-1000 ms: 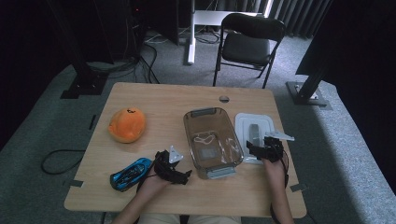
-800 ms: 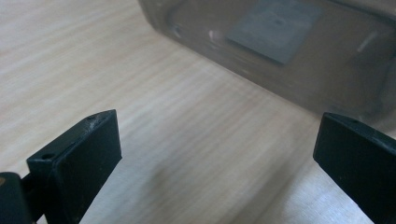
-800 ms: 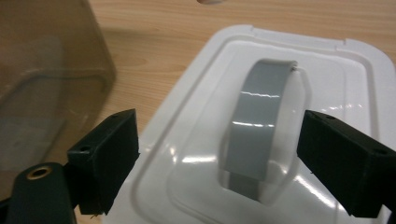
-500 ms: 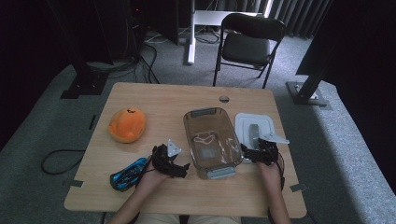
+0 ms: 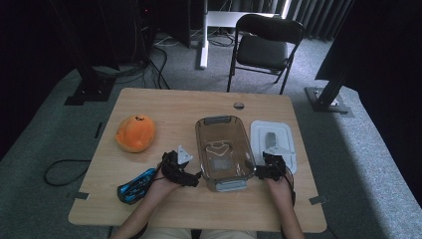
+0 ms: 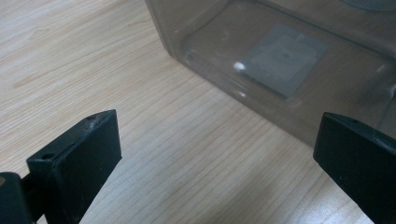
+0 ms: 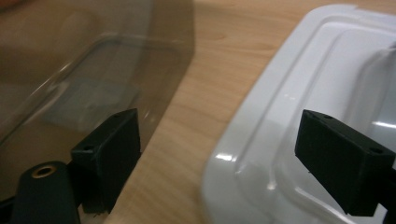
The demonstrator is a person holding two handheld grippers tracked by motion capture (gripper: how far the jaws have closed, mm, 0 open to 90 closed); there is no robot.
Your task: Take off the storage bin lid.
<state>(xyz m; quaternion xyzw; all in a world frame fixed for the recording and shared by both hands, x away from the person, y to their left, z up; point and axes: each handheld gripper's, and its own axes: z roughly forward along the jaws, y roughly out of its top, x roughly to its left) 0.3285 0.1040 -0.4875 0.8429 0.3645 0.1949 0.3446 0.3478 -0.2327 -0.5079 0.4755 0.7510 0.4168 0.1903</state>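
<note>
A clear plastic box [image 5: 223, 149] stands in the middle of the wooden table [image 5: 169, 112], and its white lid [image 5: 272, 140] lies flat just to its right. My left gripper [image 5: 195, 177] sits at the box's near left corner, jaws wide open over bare wood, with the box wall [image 6: 280, 60] ahead of them. My right gripper [image 5: 263, 172] is at the box's near right side, also open. One of its jaws stands beside the box wall [image 7: 93, 74], the other over the lid's rim [image 7: 289, 93]. Neither holds anything.
An orange plush toy [image 5: 135, 132] lies at the left of the table. A blue object [image 5: 137, 185] rests near the front left edge beside my left hand. A black folding chair [image 5: 263, 42] stands beyond the far edge.
Both grippers have closed in on the box: the left one moved right toward its near left corner, the right one moved left and nearer from over the lid.
</note>
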